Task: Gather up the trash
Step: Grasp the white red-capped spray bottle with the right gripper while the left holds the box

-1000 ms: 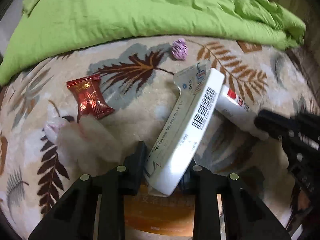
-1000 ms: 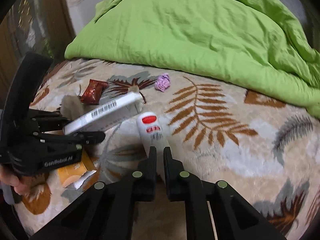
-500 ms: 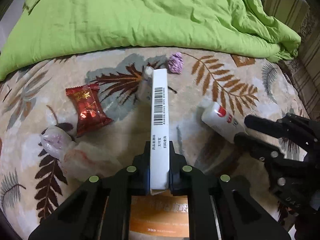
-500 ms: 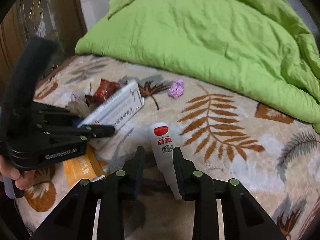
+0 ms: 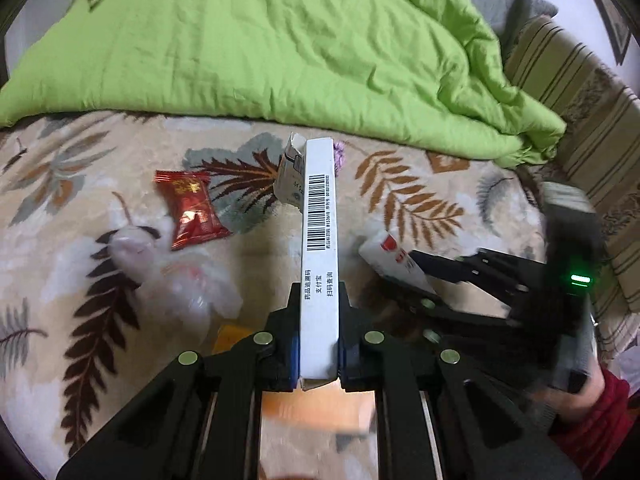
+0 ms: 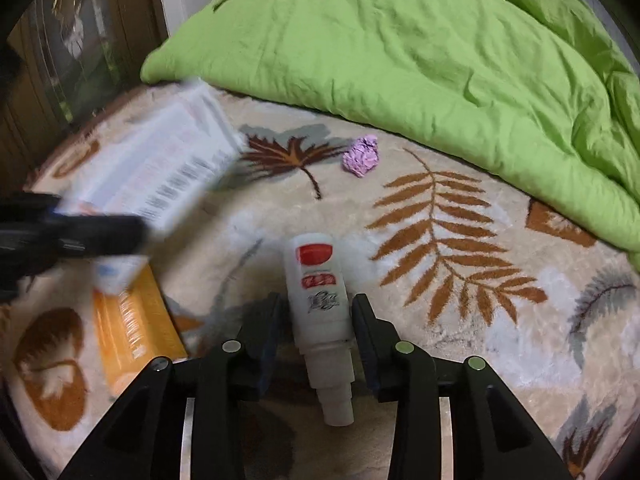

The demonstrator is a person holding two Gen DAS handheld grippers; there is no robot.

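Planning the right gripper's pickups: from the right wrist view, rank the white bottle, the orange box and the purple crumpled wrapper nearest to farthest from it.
1. White bottle: lying between the open fingers of the right gripper.
2. Orange box: on the blanket, left of the gripper.
3. Purple crumpled wrapper: farthest, ahead near the green duvet.

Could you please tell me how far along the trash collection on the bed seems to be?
Nothing looks collected yet. In hand: the left gripper is shut on the long white barcoded carton; the right gripper is open around the small white red-labelled bottle. Left on the leaf-patterned blanket: red foil wrapper, crumpled purple paper, orange box, clear plastic bag.
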